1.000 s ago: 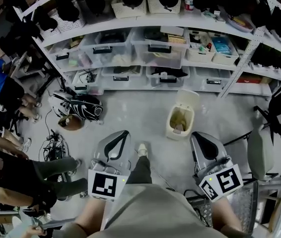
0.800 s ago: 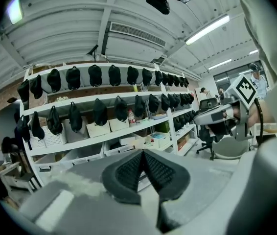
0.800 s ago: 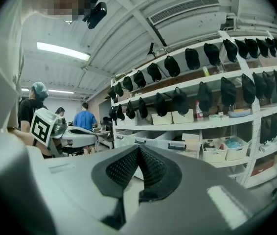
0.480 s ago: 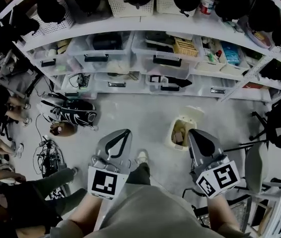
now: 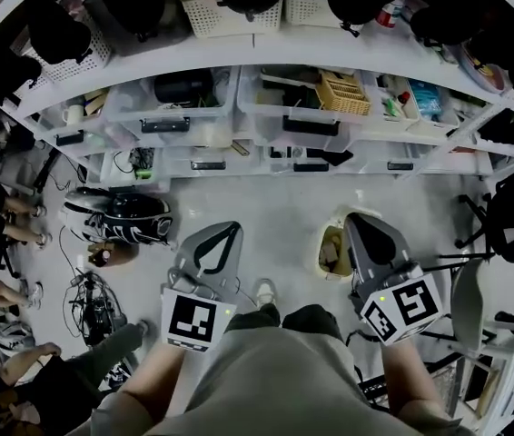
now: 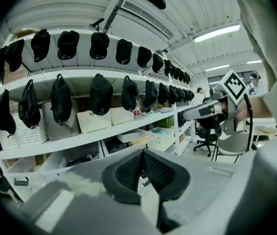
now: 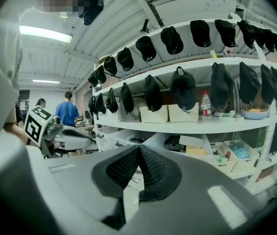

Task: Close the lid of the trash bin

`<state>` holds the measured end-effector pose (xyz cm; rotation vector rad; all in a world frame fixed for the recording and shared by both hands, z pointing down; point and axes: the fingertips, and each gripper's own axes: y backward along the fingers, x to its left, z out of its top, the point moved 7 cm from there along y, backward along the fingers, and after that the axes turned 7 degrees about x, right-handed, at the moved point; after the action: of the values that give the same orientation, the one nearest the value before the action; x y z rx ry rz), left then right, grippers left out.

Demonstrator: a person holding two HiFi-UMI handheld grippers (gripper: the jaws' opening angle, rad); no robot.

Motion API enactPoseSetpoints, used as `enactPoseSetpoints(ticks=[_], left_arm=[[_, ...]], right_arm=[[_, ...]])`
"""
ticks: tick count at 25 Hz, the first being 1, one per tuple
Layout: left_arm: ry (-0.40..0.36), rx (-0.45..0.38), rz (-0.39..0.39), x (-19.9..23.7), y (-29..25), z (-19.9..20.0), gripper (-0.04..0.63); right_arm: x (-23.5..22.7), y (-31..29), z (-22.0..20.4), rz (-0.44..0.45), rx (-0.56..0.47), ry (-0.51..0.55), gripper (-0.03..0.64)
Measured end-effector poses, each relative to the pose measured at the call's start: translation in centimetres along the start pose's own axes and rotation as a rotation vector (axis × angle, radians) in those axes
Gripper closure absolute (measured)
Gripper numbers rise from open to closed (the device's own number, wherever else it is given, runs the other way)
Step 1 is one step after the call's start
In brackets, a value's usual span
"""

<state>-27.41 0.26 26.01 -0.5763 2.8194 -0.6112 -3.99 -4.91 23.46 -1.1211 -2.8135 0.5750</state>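
In the head view, the cream trash bin (image 5: 332,252) stands on the grey floor in front of the shelving, with rubbish showing inside. Its lid (image 5: 341,215) is raised at the far side and mostly hidden behind my right gripper (image 5: 359,218). That gripper hangs over the bin's right half, jaws shut and empty. My left gripper (image 5: 229,229) is held level with it to the left of the bin, also shut on nothing. Both gripper views point up at the shelves and do not show the bin. The left gripper (image 6: 142,156) and right gripper (image 7: 138,152) each have their pads pressed together.
White shelving (image 5: 266,57) with clear storage boxes, baskets and hanging black caps spans the back. A black-and-white bag (image 5: 128,218) and a cable tangle (image 5: 98,298) lie on the floor at left. A black chair (image 5: 511,216) stands right. People's legs (image 5: 3,234) are at far left.
The view has advanced toward the shelves. The bin has drawn closer and now sits partly under my right gripper. Both grippers stay shut and level.
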Motion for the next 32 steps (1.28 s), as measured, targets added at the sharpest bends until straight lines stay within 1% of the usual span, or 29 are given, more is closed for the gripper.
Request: enactPoseSetpoints(ticks=[2, 5, 7, 10, 14, 16, 19, 23, 27, 32], left_arm=[[-0.003, -0.004, -0.009, 0.5, -0.6, 0.4, 0.594], [-0.032, -0.011, -0.010, 1.0, -1.4, 1.0, 0.594], [-0.020, -0.008, -0.006, 1.4, -2.2, 1.1, 0.594], [-0.056, 0.005, -0.010, 2.1, -3.7, 0.9, 0.594], [-0.005, 0.029, -0.034, 2.0, -7.0, 0.4, 0.594], [-0.018, 0.040, -0.046, 1.4, -9.2, 0.6, 0.594], [-0.043, 0.049, -0.080, -0.1, -12.7, 1.0, 0.594], [-0.057, 0.076, -0.142, -2.6, -17.6, 0.6, 0.594], [-0.040, 0.124, -0.203, -5.0, -22.7, -0.7, 0.594], [-0.010, 0.158, -0.264, -8.1, -28.7, -3.0, 0.594]], right_arm=[[-0.2, -0.6, 0.2, -0.003, 0.004, -0.003, 0.614], [-0.7, -1.4, 0.2, -0.001, 0.014, -0.009, 0.614], [-1.5, -1.9, -0.1, 0.002, 0.023, -0.021, 0.614], [-3.2, -2.9, -0.7, -0.002, 0.040, -0.040, 0.614], [-6.7, -4.2, -2.3, -0.029, 0.064, -0.073, 0.614], [-8.9, -4.8, -3.4, -0.047, 0.079, -0.098, 0.614], [-12.5, -5.6, -5.6, -0.074, 0.113, -0.146, 0.614], [-17.2, -6.4, -9.6, -0.119, 0.176, -0.230, 0.614], [-21.5, -8.2, -14.0, -0.153, 0.250, -0.295, 0.614], [-25.5, -10.3, -20.0, -0.171, 0.352, -0.357, 0.614]])
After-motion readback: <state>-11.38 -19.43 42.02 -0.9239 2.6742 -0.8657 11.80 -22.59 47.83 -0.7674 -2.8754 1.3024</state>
